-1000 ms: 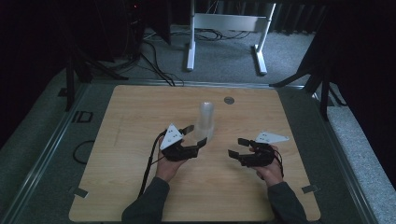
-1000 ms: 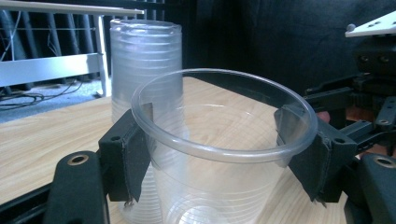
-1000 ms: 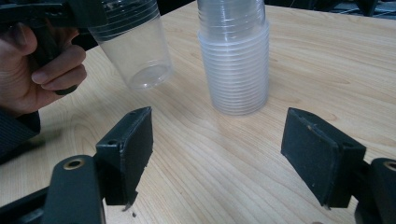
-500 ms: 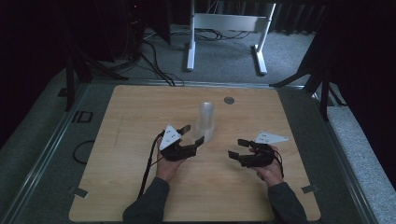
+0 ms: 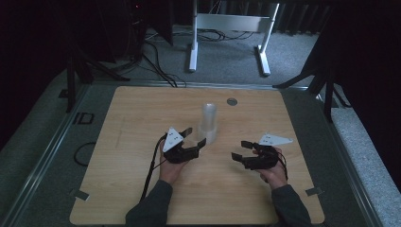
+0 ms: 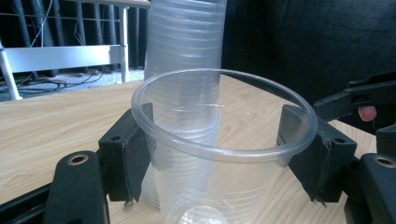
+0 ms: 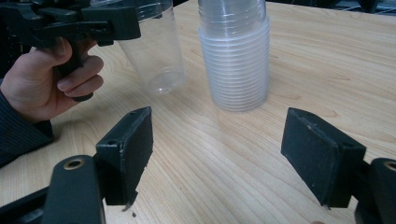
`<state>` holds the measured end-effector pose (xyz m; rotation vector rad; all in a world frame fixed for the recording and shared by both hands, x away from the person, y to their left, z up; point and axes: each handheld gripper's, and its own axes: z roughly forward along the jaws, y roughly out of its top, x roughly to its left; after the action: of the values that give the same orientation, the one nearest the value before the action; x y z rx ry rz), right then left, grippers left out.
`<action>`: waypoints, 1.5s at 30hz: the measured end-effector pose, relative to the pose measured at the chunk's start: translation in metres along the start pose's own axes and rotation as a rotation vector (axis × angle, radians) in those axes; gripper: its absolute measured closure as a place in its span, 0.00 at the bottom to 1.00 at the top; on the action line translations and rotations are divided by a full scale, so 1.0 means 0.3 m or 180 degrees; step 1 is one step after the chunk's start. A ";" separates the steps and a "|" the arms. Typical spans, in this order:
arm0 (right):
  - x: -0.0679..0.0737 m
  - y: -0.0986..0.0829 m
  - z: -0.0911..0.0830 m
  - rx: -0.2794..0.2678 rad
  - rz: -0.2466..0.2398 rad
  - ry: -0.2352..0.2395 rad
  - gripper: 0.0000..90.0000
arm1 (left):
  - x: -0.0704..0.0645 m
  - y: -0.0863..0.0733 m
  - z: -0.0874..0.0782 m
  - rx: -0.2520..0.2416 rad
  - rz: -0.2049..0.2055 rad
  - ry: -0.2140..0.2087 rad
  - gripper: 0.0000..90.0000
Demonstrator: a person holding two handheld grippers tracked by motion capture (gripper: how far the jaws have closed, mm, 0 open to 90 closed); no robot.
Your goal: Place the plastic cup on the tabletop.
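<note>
One clear plastic cup [image 6: 219,154] sits separated from the cup stack [image 7: 233,56], grasped by the left tongs [image 5: 195,137]; the right tongs [image 5: 239,150] are released, empty, above the tabletop [image 5: 142,113].

The tall stack of clear plastic cups [image 5: 208,122] stands mid-counter, and a single clear plastic cup [image 6: 219,154] clamped in the left tongs [image 5: 195,136] sits just beside it, leaving little gap there. Bare light wooden counter [image 5: 132,123] lies open between the stack and the spread right tongs [image 5: 242,149], and along both sides.
</note>
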<state>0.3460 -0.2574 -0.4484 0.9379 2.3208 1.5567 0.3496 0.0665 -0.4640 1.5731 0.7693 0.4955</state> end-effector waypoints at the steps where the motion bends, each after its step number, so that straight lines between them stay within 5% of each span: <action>1: 0.000 0.000 0.000 0.0001 0.0001 -0.0001 0.28 | 0.000 -0.002 0.001 0.0001 0.0009 0.0018 0.31; 45: 0.000 -0.002 -0.002 -0.0006 -0.0006 0.0013 0.28 | 0.010 -0.089 0.062 0.0246 -0.0028 0.0036 0.31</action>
<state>0.3455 -0.2581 -0.4487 0.9327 2.3218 1.5614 0.3595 0.0564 -0.4936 1.6388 0.8119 0.4735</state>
